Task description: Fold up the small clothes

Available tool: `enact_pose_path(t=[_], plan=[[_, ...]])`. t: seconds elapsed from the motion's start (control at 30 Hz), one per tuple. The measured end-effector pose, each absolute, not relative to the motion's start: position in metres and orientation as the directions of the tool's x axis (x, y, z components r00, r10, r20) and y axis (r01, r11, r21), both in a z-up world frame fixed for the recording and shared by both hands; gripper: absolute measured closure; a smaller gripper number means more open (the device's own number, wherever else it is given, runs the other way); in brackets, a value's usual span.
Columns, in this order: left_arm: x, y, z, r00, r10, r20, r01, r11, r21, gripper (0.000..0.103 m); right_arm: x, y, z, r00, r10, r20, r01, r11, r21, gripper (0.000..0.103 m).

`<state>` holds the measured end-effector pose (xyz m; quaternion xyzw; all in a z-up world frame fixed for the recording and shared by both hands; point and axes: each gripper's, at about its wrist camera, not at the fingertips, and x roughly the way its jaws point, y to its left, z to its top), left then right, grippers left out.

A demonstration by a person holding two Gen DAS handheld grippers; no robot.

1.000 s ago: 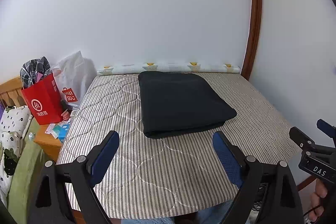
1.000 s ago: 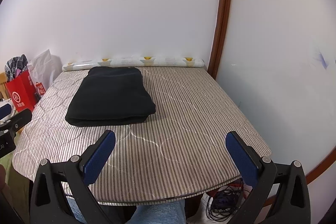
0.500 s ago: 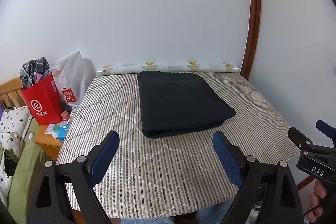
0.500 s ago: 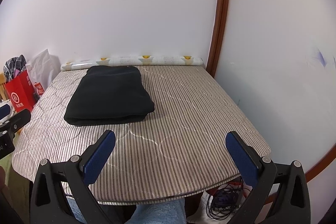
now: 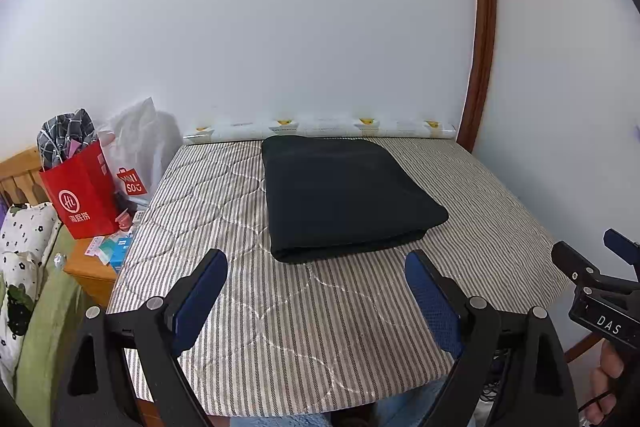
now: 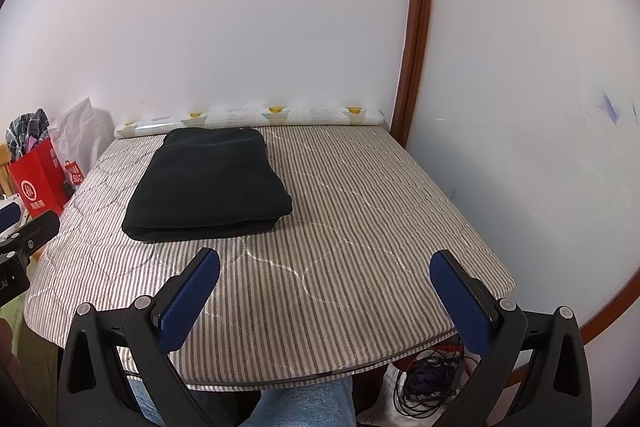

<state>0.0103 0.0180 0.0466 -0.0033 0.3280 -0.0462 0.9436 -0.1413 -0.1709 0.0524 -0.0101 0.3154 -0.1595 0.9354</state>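
Left gripper (image 5: pixel 316 287) spread wide, holding nothing, above the near edge of the striped table (image 5: pixel 248 327). Right gripper (image 6: pixel 326 285) likewise spread and empty, beside it. Both well short of the black garment (image 5: pixel 344 195), which lies toward the far wall as a tidy folded rectangle, layers stacked at its near edge. Folding looks finished; nothing unfolded in sight.
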Motion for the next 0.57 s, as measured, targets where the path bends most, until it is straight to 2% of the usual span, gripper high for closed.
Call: enact_pose_path(t=[0.57], plan=[[0.0130,0.0242,0.0445,0.779,-0.085,-0.621,0.070,0.996,-0.048,0.013,-0.1439,-0.1622,0.0541,0.758,-0.305,-0.577,0.285,0.950,-0.128,0.000]])
